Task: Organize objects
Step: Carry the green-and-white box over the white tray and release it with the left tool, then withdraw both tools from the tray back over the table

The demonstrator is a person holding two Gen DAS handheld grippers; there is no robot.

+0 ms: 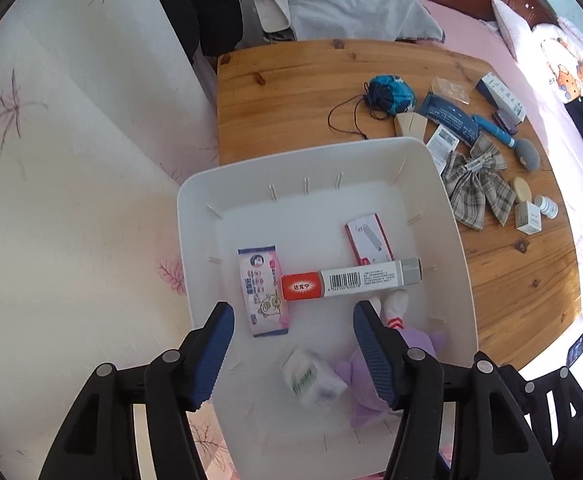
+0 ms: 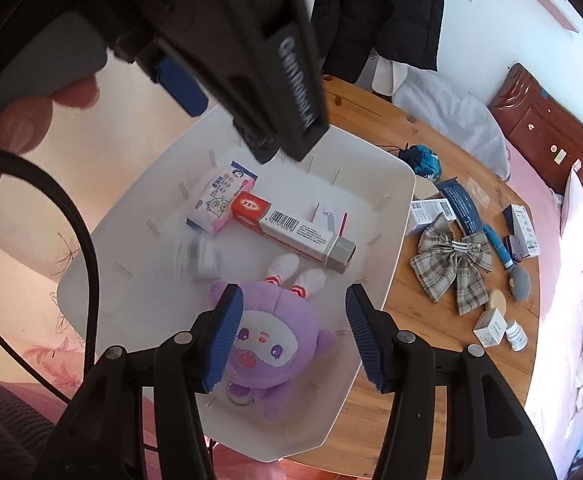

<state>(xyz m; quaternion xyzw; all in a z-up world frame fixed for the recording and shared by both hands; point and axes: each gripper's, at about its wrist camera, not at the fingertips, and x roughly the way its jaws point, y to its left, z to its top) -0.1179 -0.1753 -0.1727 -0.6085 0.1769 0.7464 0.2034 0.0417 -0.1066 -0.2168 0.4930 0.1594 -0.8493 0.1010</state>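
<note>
Currently both grippers hang over the white bin (image 1: 443, 216), pointed steeply down, because the bin is the collection point for the loose items. The left gripper (image 1: 293, 344) has its jaws released and parted, with nothing pressed between the pads; a small white packet (image 1: 311, 378) lies blurred on the bin floor just below them, judged to be freshly let go. The right gripper (image 2: 291, 330) likewise stands with its jaws spread, the pads flanking but not pinching the purple plush toy (image 2: 269, 344), which rests on the bin floor at the 6 o'clock side of the right wrist view, face up. At the bin's centre the long red-and-white carton (image 1: 351, 280) lies across one end of the pink tissue pack (image 1: 263, 292), with a small red-edged box (image 1: 369, 238) at its 12 o'clock side; these lie flat and loosely overlapped, as dropped items do, not aligned. Unsorted items remain on the wooden table (image 1: 291, 80) at 2 o'clock of the bin: the plaid bow (image 1: 471, 188), the blue drawstring pouch (image 1: 389, 94), the blue tube (image 1: 449, 118) and several small boxes and bottles. Judgement: the task is partway done; the open jaws are ready to lift clear and reach rightward for the next item.
</note>
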